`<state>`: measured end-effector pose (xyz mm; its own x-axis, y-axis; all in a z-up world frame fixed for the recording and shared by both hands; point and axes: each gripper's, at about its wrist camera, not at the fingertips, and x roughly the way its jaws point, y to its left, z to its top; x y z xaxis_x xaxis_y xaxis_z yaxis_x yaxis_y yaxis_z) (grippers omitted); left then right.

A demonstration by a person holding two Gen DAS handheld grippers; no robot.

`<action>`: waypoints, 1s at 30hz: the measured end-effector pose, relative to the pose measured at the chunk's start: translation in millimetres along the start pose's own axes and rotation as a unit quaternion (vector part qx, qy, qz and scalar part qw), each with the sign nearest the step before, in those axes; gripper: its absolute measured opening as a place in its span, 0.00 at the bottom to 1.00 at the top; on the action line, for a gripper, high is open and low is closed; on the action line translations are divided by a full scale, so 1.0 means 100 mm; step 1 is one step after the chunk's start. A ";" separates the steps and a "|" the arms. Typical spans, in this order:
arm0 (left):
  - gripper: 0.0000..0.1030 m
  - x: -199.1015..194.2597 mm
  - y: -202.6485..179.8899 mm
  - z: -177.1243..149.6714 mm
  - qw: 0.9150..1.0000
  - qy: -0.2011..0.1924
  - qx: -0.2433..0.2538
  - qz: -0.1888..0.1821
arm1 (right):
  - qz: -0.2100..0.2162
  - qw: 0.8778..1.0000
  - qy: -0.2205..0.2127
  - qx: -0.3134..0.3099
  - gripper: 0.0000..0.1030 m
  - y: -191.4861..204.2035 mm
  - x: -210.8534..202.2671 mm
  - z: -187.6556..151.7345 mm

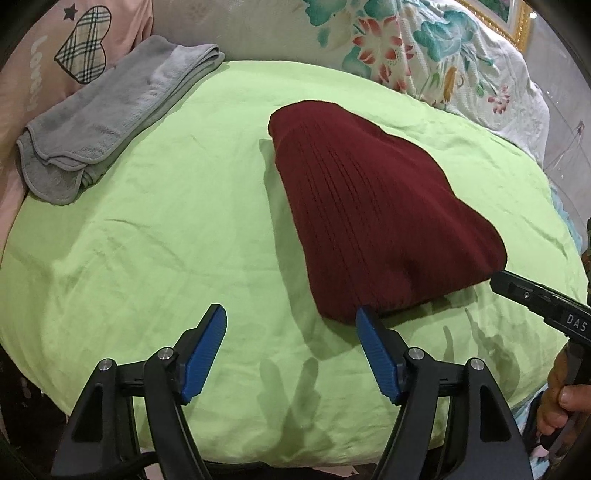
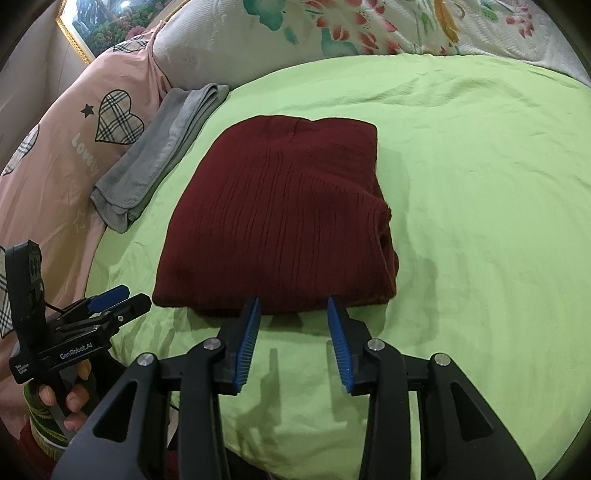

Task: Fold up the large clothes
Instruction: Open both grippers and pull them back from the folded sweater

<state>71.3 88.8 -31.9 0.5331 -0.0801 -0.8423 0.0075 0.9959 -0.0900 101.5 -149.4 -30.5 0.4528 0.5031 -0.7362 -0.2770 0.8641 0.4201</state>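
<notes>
A dark red ribbed knit garment (image 1: 373, 210) lies folded into a compact block on the lime green sheet (image 1: 166, 221). It also shows in the right wrist view (image 2: 280, 214). My left gripper (image 1: 291, 314) is open and empty, its right fingertip just touching the garment's near edge. My right gripper (image 2: 293, 304) is open and empty, both fingertips at the garment's near edge. The right gripper shows at the right edge of the left wrist view (image 1: 496, 280). The left gripper shows at the lower left of the right wrist view (image 2: 133, 295).
A folded grey towel (image 1: 107, 114) lies at the sheet's far left, also in the right wrist view (image 2: 159, 155). A pink bedcover with plaid hearts (image 2: 74, 155) lies to the left. A white floral quilt (image 1: 424, 55) is bunched behind. A framed picture (image 2: 107, 22) hangs beyond.
</notes>
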 end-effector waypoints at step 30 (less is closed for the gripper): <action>0.77 0.51 -0.18 0.61 1.000 -0.001 0.020 -0.008 | -0.016 0.997 -0.009 0.074 0.11 -0.68 0.93 1.01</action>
<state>150.1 69.8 -40.4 0.5340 -0.0968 -0.8399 0.0502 0.9953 -0.0828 248.2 -159.8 -74.0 0.4741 0.4748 -0.7415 -0.1356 0.8715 0.4713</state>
